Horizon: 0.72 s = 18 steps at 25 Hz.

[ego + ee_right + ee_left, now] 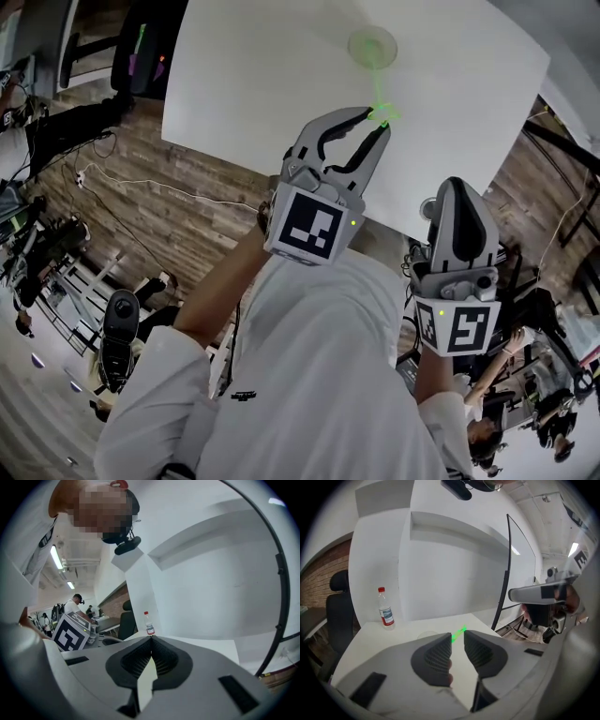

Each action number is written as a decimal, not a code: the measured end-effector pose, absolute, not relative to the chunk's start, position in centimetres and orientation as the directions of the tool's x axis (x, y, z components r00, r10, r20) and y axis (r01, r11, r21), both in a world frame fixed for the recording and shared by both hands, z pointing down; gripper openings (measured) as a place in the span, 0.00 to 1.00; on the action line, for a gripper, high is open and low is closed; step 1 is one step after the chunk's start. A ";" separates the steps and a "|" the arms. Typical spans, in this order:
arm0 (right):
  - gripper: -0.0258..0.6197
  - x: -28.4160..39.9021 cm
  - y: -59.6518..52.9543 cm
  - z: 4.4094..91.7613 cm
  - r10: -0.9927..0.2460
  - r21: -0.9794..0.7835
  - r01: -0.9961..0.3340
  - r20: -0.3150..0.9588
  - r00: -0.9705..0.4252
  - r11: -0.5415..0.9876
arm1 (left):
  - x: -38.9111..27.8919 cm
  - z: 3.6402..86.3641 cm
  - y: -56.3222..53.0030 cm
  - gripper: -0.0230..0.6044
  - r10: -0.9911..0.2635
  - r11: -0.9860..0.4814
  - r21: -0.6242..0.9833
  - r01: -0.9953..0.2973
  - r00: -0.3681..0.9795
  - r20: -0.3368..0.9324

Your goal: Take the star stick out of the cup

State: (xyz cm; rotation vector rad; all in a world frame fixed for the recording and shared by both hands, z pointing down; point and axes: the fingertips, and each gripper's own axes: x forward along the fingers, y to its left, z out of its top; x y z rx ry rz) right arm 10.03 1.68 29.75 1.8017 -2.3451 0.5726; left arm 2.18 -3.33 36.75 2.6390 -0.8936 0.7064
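**A:** Progress?
**B:** Green plastic star stick not yet out of the clear cup on the white bench. Left tool released, near the cup at the stick's star end. Right tool clenched, empty. Grasp and lift remain.

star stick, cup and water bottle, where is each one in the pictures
star stick [382, 115]: head view, on its green star end
cup [354, 45]: head view, on the left of its clear rim
water bottle [386, 615]: left gripper view, on its label

The star stick leans in the cup on the table.
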 end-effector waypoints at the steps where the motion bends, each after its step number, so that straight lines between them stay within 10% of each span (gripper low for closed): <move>1: 0.04 10.1 1.6 29.7 -0.904 -0.218 -0.952 0.325 -0.278 0.214 | 2.1 36.7 -3.5 0.19 -0.504 -0.763 0.104 -0.638 0.688 0.522; 18: 0.04 10.2 1.1 29.4 -0.903 -0.217 -0.947 0.312 -0.296 0.236 | 0.0 35.7 -5.9 0.10 -0.639 -0.638 0.093 -0.764 0.594 0.489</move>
